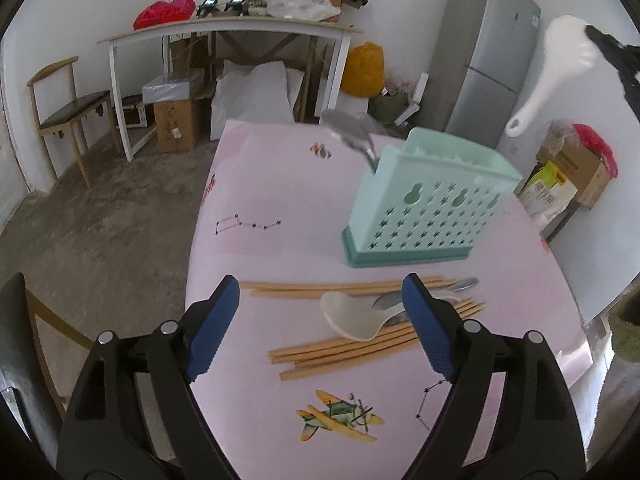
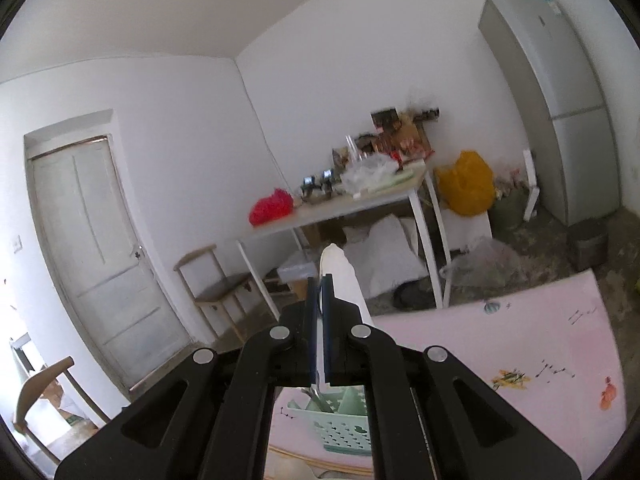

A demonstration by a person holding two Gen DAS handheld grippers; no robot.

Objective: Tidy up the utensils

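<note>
A mint green utensil holder (image 1: 428, 208) stands on the pink table (image 1: 280, 200) with a metal spoon (image 1: 352, 136) sticking out of it. In front of it lie several wooden chopsticks (image 1: 344, 350), a white ceramic spoon (image 1: 356, 318) and metal spoons (image 1: 460, 285). My left gripper (image 1: 320, 320) is open and empty just above this pile. My right gripper (image 2: 320, 292) is shut on a second white ceramic spoon (image 2: 340, 276), held high above the holder (image 2: 340, 428); it also shows in the left wrist view (image 1: 560, 64), handle pointing down.
A white side table (image 1: 224, 32) with clutter stands at the back wall, boxes and bags under it. A wooden chair (image 1: 68, 108) is at the left, a grey fridge (image 1: 492, 60) at the right. A door (image 2: 100, 260) is at the left.
</note>
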